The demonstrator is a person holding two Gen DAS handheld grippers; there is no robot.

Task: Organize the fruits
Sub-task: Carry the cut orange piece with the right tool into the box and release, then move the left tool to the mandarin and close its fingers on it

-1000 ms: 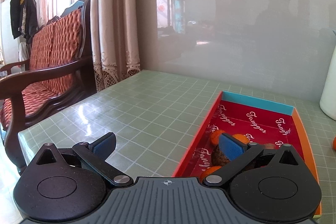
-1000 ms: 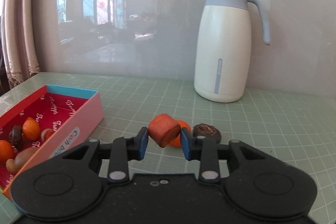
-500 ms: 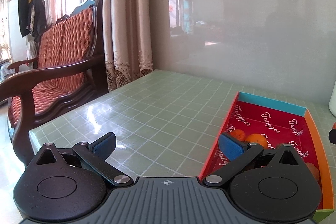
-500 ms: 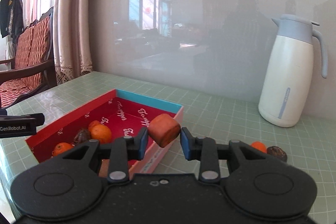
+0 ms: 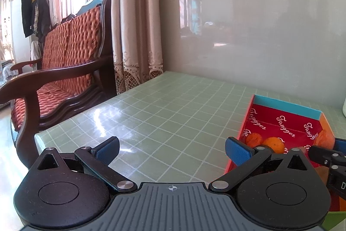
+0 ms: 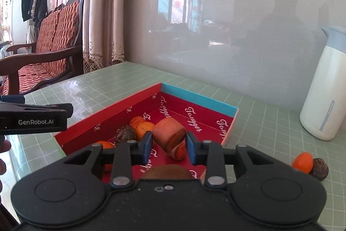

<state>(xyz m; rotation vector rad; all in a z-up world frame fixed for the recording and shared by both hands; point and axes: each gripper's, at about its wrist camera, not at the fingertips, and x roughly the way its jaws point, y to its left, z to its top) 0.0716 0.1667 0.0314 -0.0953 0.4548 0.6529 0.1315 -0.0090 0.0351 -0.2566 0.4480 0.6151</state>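
Over the green table (image 6: 255, 105), right gripper (image 6: 169, 142) clamps an orange chunk (image 6: 169, 133) above the red box (image 6: 195, 99); left gripper (image 5: 172, 149) gapes empty.

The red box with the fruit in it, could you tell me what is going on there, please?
A person is sorting fruit with two handheld tools. The right claw grips an orange-brown chunk of fruit above the red box, which already holds several pieces. The left claw is open and holds nothing. A small orange and a dark fruit remain on the table.

"Tangger" repeated in white script on red box (image 6: 190, 109) lining, "GenRobot.AI" on left gripper (image 6: 34, 120) side
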